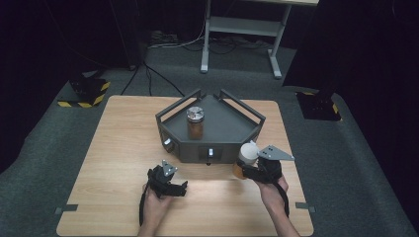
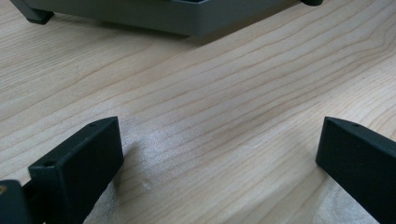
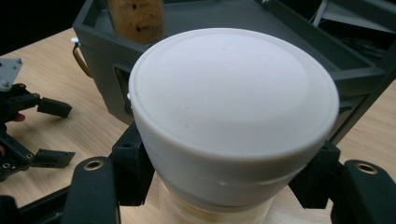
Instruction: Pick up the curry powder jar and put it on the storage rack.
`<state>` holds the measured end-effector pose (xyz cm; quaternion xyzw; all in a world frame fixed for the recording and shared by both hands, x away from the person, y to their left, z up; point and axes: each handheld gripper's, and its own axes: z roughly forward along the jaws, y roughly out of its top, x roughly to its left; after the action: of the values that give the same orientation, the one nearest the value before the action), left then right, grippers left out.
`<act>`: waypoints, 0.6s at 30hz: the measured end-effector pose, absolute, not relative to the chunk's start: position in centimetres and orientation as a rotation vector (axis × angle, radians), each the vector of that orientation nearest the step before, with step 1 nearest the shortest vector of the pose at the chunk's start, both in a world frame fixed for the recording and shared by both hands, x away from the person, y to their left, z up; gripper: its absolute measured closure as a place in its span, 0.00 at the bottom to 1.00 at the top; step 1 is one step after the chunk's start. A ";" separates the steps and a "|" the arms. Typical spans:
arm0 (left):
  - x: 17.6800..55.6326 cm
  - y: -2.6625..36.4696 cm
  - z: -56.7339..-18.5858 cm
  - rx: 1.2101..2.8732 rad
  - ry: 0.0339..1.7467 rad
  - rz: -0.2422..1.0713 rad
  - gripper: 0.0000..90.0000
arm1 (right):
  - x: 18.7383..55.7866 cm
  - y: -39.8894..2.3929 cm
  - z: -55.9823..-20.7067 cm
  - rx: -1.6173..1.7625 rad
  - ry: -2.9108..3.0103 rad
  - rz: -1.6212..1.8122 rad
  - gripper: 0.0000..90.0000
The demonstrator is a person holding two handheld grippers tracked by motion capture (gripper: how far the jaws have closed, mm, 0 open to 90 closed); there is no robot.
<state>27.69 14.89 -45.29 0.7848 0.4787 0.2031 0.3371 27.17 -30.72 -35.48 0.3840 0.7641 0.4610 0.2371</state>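
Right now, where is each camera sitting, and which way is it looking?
High view: above the person's side, facing forward and down on the table, tray and both hands with grippers.
Left gripper view: rides the left gripper, facing bare wood between its open jaws.
Right gripper view: rides the right gripper, facing the white-lidded jar it grips.
Shared: the tray and the silver-lidded jar in the high and right gripper views.
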 end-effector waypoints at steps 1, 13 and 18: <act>27.7 14.9 -45.3 2.046 1.247 0.529 0.01 | 27.1 -30.8 -35.2 1.050 2.092 1.263 0.39; 27.7 14.9 -45.3 2.046 1.246 0.528 0.01 | 27.8 -31.3 -32.6 1.020 2.091 1.276 0.39; 27.7 14.9 -45.3 2.046 1.247 0.528 0.01 | 28.4 -31.3 -31.2 0.997 2.092 1.285 0.39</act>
<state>27.71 14.91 -45.29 0.7851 0.4783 0.2027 0.3372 28.35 -31.27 -31.21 0.3648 0.7657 0.4704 0.2436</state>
